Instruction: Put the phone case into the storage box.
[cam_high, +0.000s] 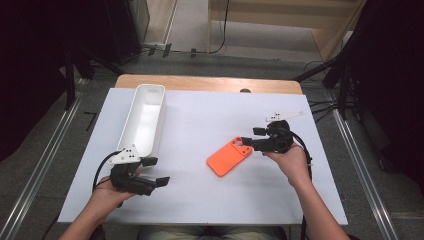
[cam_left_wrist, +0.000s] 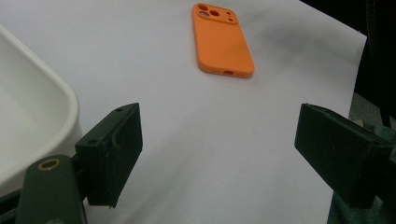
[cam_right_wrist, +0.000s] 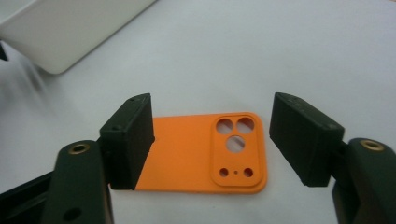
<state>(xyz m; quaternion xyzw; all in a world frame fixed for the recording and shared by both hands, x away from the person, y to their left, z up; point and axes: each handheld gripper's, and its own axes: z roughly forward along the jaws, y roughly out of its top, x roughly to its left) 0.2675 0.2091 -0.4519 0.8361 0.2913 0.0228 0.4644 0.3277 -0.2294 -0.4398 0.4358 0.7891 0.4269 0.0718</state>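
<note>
An orange phone case (cam_high: 230, 156) lies flat on the white table top (cam_high: 200, 110), with its camera holes facing up. Nothing lies on top of it and nothing touches it.

The right gripper (cam_high: 250, 137) hangs just over the end of the case that has the holes. Its claw is spread wide. In the right gripper view, one black jaw stands on each side of that end, and the case (cam_right_wrist: 196, 149) lies below and between them. The pads do not press on it, so the case is not pinched.

The left gripper (cam_high: 156, 171) is well away from the case, on the side of the person's left hand. Its claw is spread too, with nothing but bare table between the jaws. From the left gripper view the case (cam_left_wrist: 222, 39) lies far ahead, and the way to it is open.

A long white tray (cam_high: 159, 120) stands farther off from the case than the left gripper does – its near end is just beside that gripper. A black cable trails from the right gripper, away from the case.
</note>
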